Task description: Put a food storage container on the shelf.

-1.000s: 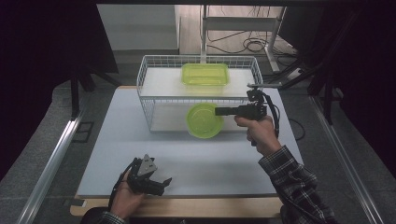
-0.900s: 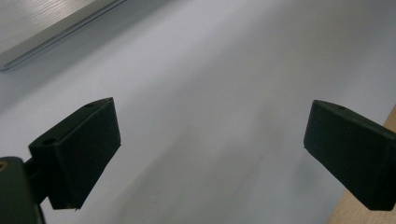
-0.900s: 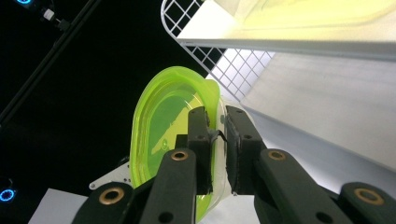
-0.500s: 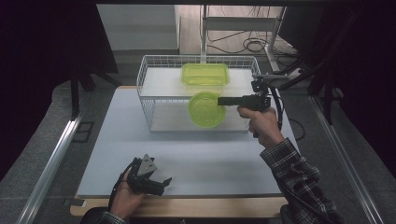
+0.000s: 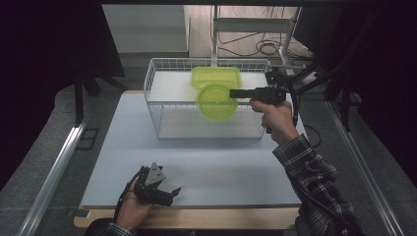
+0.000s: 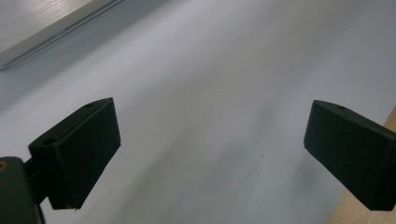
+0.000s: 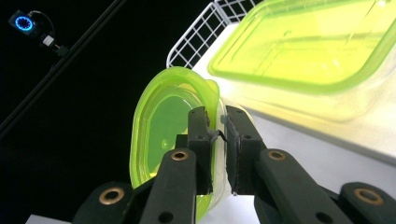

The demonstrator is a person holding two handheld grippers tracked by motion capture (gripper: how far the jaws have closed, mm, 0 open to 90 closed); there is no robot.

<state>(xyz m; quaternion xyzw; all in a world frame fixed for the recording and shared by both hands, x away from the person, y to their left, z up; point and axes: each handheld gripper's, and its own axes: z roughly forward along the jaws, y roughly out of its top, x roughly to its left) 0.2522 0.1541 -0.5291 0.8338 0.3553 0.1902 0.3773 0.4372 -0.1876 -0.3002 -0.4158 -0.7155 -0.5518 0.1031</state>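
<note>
round green container, tilted, above basket

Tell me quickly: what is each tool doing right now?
Left tool: open, holding nothing.
Right tool: closed on the rim of the round green lid.

rectangular container cut off top right

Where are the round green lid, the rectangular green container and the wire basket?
round green lid (image 5: 217,102), high view, centre of its disc.
rectangular green container (image 5: 216,76), high view, middle of its lid.
wire basket (image 5: 152,110), high view, left side wall of the mesh.
</note>
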